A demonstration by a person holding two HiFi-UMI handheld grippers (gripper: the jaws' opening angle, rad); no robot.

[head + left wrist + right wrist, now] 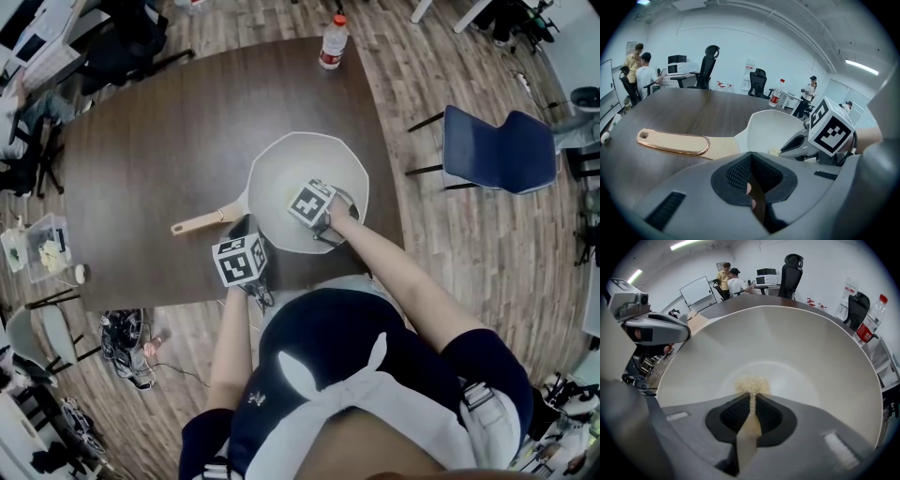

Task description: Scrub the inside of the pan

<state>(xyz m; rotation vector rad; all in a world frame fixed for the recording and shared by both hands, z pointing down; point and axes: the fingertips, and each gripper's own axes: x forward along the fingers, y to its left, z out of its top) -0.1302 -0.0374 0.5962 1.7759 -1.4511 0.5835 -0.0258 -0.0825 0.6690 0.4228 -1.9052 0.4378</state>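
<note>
Right gripper view: right tongs (pixel 752 398) clamp a scrub pad (pixel 751 383) on the pan (pixel 811 348) floor; left tongs (pixel 751 161) closed, empty, so the unheld pan could slide.

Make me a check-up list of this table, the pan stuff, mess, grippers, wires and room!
Surface: dark brown table.
Job's things: white pan, tan handle; beige scrub pad on its bottom.
Clutter: bottle at the far edge; plastic box left of the table.
Grippers: right gripper shut on the scrub pad inside the pan; left gripper shut, nothing seen between, near the handle.
Cables: tangle on the floor.
Surroundings: blue chair; people far off.
</note>
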